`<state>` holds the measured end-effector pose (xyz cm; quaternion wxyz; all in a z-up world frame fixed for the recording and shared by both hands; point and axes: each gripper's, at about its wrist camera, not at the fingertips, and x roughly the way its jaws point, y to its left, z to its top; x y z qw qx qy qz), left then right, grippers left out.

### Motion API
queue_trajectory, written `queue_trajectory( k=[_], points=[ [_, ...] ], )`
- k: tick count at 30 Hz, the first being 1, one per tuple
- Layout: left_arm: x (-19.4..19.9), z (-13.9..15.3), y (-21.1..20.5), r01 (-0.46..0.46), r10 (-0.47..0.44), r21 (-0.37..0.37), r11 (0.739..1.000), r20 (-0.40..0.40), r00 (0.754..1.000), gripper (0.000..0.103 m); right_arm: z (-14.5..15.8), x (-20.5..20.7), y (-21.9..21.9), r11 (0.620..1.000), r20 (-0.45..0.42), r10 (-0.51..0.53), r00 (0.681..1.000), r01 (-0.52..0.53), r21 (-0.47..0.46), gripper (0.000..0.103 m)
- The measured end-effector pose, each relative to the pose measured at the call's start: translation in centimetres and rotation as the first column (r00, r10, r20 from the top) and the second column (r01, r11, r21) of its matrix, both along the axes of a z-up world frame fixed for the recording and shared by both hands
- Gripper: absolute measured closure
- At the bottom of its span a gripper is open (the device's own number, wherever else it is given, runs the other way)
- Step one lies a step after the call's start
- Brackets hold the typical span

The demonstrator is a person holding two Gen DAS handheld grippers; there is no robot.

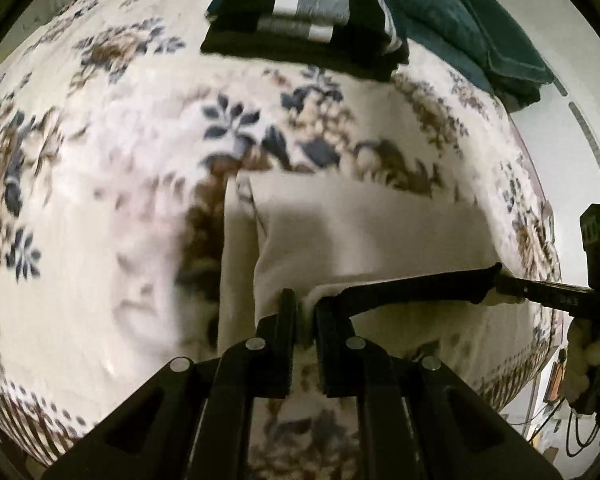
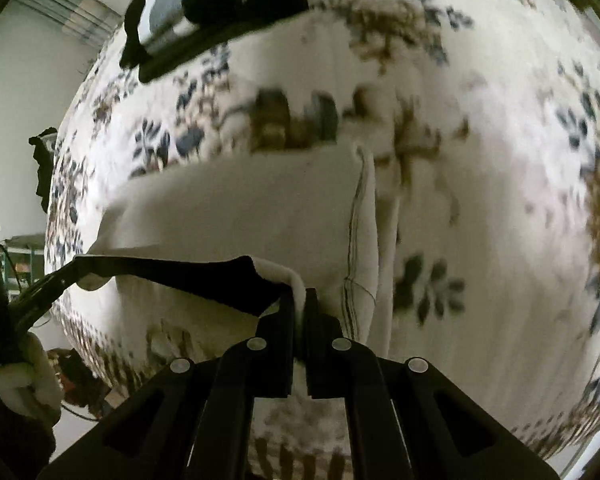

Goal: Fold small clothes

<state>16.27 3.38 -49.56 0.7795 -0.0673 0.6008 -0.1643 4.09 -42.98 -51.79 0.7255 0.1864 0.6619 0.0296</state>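
A cream-white small garment [image 1: 364,224] lies partly folded on a floral blanket [image 1: 112,168]. My left gripper [image 1: 303,312] is shut on the garment's near edge at one corner. My right gripper [image 2: 300,304] is shut on the same near edge at the other corner; it also shows in the left wrist view [image 1: 496,276] at the right. The garment [image 2: 240,208] is lifted at the near edge and hangs between the two grippers. The left gripper appears in the right wrist view [image 2: 84,268] at the left.
A stack of folded dark clothes with white and grey stripes [image 1: 300,16] sits at the far side of the blanket, next to folded dark green cloth [image 1: 480,28]. The stack also shows in the right wrist view [image 2: 204,12]. The bed's edge drops off at the right [image 1: 548,320].
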Motion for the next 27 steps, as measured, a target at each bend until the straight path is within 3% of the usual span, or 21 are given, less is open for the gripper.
queue_trajectory(
  k=[5,7,8,9,11,16,18,20,24,26,27],
  points=[
    [-1.9,-1.6,0.9,-0.003,0.002,-0.004,1.000,-0.081,0.997,0.091,-1.6,-1.7,0.5,0.998,-0.076,0.050,0.996,-0.048,0.029,0.099],
    [-3.0,-2.2,1.9,-0.019,0.015,-0.024,1.000,-0.165,0.986,0.087,-2.3,-2.5,0.7,0.996,-0.142,0.088,0.986,-0.084,0.033,0.091],
    [-3.4,-2.3,2.3,-0.027,0.023,-0.023,0.999,-0.187,0.982,0.079,-2.4,-2.9,0.6,0.995,-0.168,0.099,0.981,-0.096,0.026,0.078],
    [-3.9,-2.3,2.8,-0.038,0.033,-0.019,0.999,-0.203,0.979,0.077,-2.6,-3.2,0.4,0.994,-0.185,0.107,0.977,-0.104,0.027,0.061],
    [-4.9,-1.9,4.2,-0.070,0.064,-0.017,0.997,-0.224,0.972,0.076,-2.6,-4.3,-0.6,0.995,-0.218,0.095,0.971,-0.089,0.039,0.051],
    [-3.6,-1.2,6.9,-0.184,0.167,-0.055,0.981,-0.230,0.959,0.067,-1.8,-4.4,-5.0,0.987,-0.197,-0.086,0.977,0.110,0.113,0.051],
    [-1.9,-1.2,7.3,-0.228,0.204,-0.093,0.969,-0.213,0.956,0.050,-1.9,-3.3,-6.6,0.964,-0.172,-0.183,0.968,0.211,0.163,0.051],
    [0.7,-1.4,7.1,-0.274,0.245,-0.146,0.951,-0.188,0.951,0.047,-2.2,-1.4,-7.7,0.929,-0.131,-0.271,0.954,0.295,0.224,0.051],
    [5.4,-3.2,5.5,-0.302,0.270,-0.179,0.937,-0.181,0.946,0.047,-4.1,2.0,-8.6,0.878,-0.110,-0.368,0.923,0.384,0.285,0.051],
    [7.3,-4.3,4.2,-0.285,0.255,-0.167,0.944,-0.178,0.950,0.048,-5.6,3.2,-8.5,0.860,-0.127,-0.397,0.909,0.417,0.293,0.052],
    [8.1,-4.8,3.3,-0.259,0.233,-0.153,0.954,-0.170,0.958,0.049,-6.0,3.8,-8.6,0.853,-0.130,-0.410,0.903,0.431,0.295,0.066]
  ],
)
